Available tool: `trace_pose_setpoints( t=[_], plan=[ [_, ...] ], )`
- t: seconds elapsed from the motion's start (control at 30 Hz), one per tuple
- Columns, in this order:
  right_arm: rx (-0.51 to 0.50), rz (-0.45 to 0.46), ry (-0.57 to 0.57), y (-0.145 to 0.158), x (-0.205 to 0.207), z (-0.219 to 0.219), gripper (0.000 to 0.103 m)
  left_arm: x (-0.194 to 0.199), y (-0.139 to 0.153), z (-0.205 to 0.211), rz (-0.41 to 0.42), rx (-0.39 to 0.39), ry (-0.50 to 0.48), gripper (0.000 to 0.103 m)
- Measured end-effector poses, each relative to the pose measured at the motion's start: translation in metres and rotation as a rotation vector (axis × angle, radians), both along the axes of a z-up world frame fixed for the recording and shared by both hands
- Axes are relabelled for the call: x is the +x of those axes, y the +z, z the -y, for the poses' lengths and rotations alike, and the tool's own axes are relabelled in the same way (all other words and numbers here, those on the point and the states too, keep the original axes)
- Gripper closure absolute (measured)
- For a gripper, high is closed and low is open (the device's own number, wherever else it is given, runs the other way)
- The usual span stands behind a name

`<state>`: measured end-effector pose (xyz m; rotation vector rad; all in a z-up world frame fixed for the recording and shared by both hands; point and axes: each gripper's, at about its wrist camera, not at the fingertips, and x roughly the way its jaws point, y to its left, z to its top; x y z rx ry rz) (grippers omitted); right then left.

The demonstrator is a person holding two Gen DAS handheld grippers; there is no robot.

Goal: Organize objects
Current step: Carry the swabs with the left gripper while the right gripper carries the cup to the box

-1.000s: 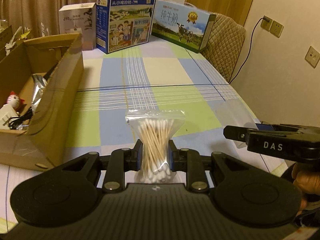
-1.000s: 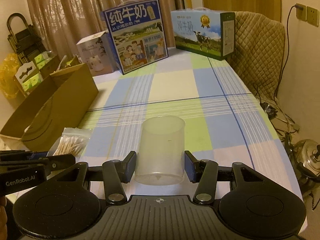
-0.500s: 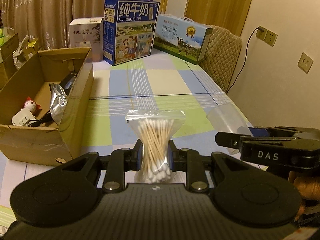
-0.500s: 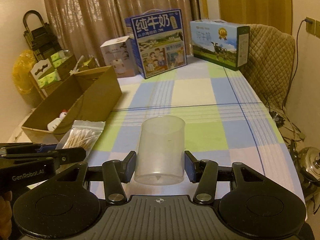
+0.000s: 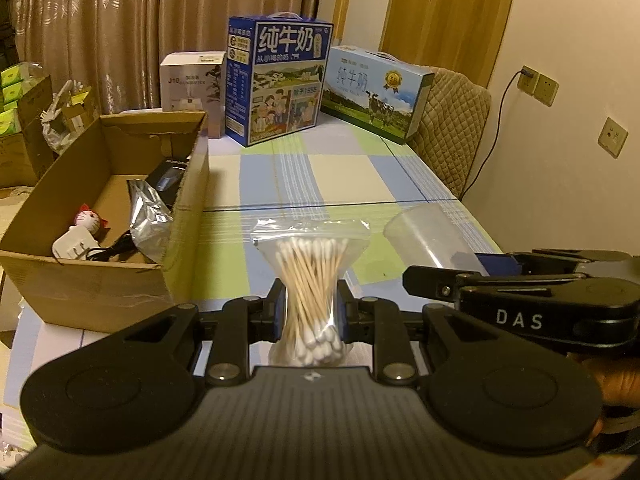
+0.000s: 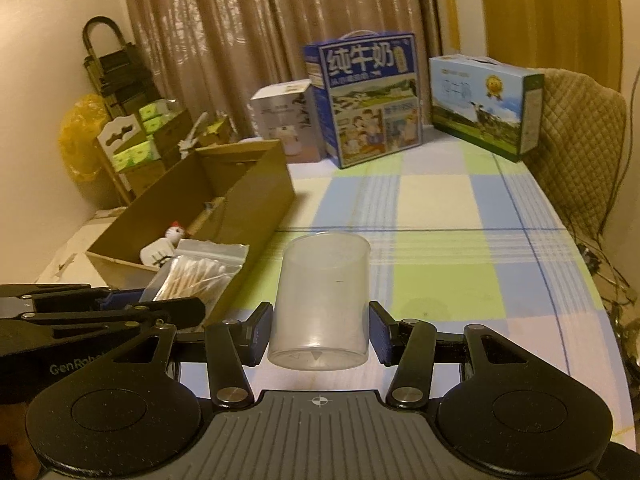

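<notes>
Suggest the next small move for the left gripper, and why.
Probably carry the bag of cotton swabs left over the open cardboard box. The left gripper already has its jaws clamped on the bag, clear of the table, and the box already holds other small items.

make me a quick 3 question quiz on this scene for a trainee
1. True or false: the left tongs are shut on the swab bag.
2. What do the right tongs grip? A) milk box B) cup C) toy
3. Fill in: the white toy with red ears lies in the ____.

Key:
1. True; the pads pinch the bag at its waist.
2. B, the clear cup, which looks empty.
3. Cardboard box, at the table's left side, beside a white plug and a foil pouch.
</notes>
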<state>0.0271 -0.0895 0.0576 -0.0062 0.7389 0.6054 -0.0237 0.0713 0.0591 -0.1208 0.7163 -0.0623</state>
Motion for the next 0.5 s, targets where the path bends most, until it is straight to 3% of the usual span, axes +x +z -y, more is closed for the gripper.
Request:
trace_pose_setpoints(
  t=[0.27,0.5],
  plan=[
    [0.002,0.006,0.054,0.005,0.002,-0.029,0.056,-0.008,0.007,-0.019,0.014,0.005,0.023,0.083],
    [0.008,0.027,0.119,0.014,0.011,-0.070,0.056,-0.009,0.020,-0.060,0.033,0.023,0.093,0.083]
  ],
)
